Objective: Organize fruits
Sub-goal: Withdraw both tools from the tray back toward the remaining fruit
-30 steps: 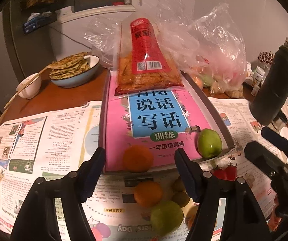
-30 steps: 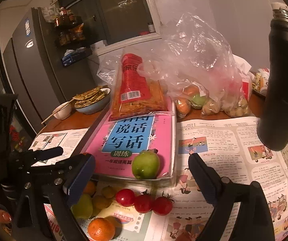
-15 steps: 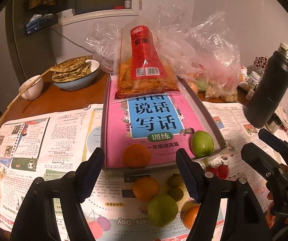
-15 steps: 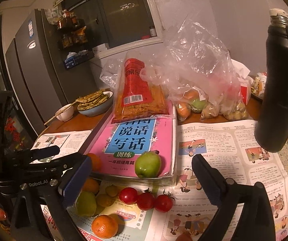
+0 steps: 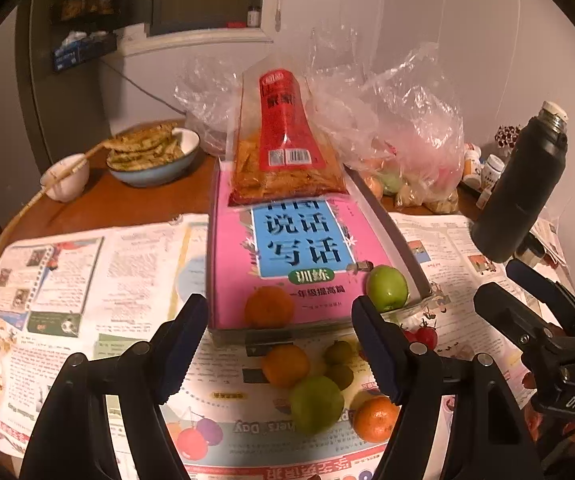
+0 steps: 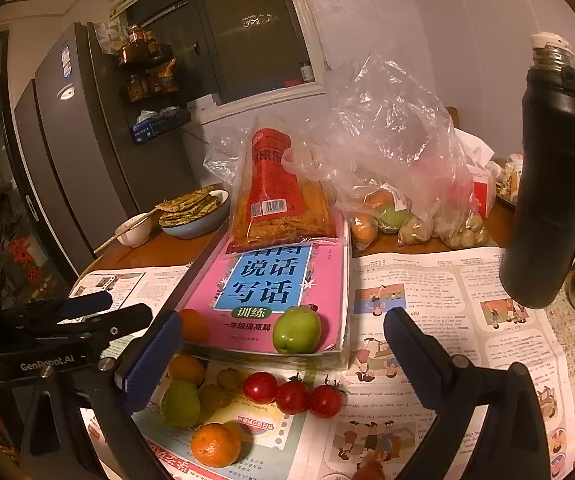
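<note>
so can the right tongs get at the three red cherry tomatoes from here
Probably yes: the right tongs are open and empty, and the three red cherry tomatoes lie on the newspaper just below them with nothing on top.

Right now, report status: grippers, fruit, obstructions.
Left gripper open, empty. Right gripper open, empty. Green apple and orange sit on pink book; rest loose on newspaper. Nothing blocking.
</note>
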